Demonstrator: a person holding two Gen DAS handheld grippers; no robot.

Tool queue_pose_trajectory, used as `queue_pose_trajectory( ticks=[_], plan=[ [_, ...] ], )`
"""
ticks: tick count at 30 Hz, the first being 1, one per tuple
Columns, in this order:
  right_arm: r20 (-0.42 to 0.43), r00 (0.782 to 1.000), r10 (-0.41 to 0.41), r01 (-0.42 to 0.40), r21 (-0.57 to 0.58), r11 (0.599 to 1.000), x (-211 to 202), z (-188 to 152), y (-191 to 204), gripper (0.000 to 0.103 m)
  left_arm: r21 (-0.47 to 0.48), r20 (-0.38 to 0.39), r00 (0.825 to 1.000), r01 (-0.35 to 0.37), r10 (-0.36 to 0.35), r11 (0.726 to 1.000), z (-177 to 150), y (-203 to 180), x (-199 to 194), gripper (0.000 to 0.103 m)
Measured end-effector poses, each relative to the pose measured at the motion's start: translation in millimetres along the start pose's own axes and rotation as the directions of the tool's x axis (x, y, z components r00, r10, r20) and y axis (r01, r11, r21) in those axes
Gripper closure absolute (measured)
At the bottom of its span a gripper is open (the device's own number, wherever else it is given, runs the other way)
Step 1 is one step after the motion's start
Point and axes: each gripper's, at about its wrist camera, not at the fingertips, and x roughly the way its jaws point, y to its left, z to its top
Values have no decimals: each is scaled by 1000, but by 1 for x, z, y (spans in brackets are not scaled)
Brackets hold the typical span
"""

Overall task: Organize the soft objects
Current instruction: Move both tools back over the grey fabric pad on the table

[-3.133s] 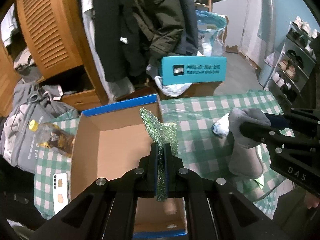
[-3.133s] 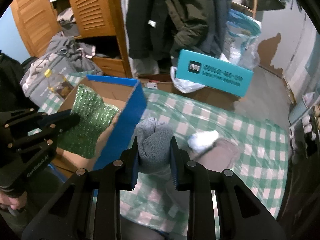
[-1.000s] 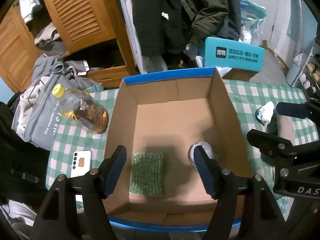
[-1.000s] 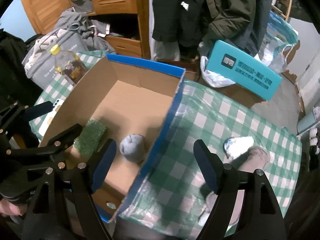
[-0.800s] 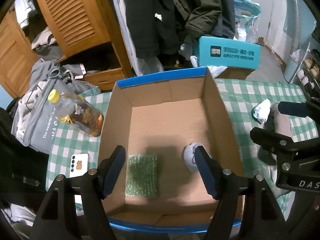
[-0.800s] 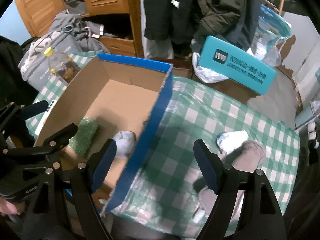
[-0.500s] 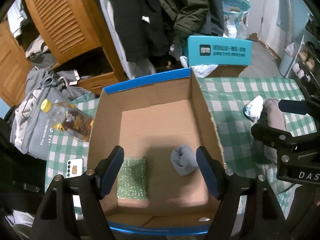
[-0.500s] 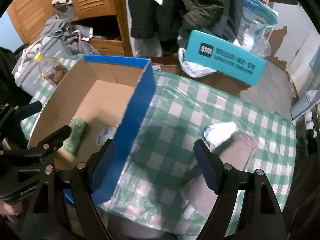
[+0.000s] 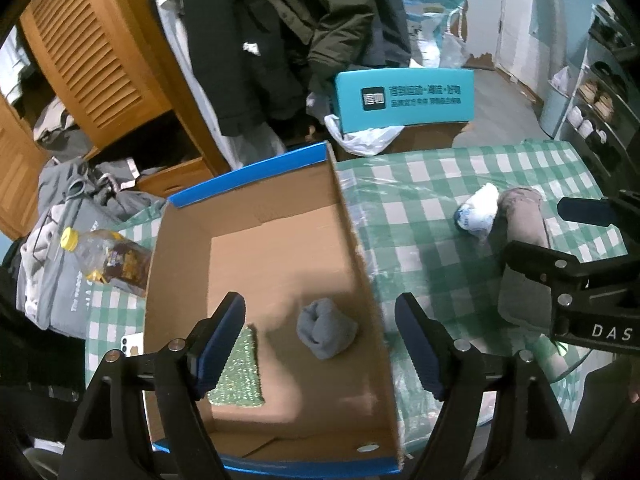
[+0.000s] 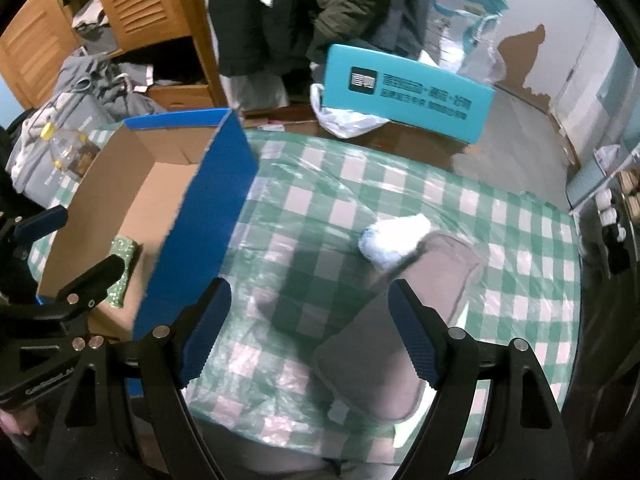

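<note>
Inside the cardboard box point(image 9: 256, 256), on its floor near the front wall, the green sparkly pad point(image 9: 240, 372) lies flat at left and the rolled grey sock point(image 9: 326, 332) just right of it; the left gripper point(image 9: 320, 344) hangs above them, jaws wide and just opening further, gripping nothing. Right of the box, on the checked tablecloth point(image 10: 352, 184), the white bundle point(image 10: 394, 236) touches the brown-grey slipper point(image 10: 400, 340), and the right gripper point(image 10: 308, 332) hangs there, jaws wide, empty.
</note>
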Motion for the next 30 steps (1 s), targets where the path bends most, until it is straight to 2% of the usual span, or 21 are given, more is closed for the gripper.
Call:
queue_pose_trajectory(
  ticks=[15, 30],
  plan=[
    [-17, 999, -42, 43, 105, 994, -2, -26, -63, 22, 83, -26, 998, 51, -49, 995, 10, -56, 6, 23],
    [-70, 994, -83, 97, 230, 968, 12, -48, -121, 22, 108, -111, 986, 139, -127, 984, 20, -100, 38, 23]
  ],
)
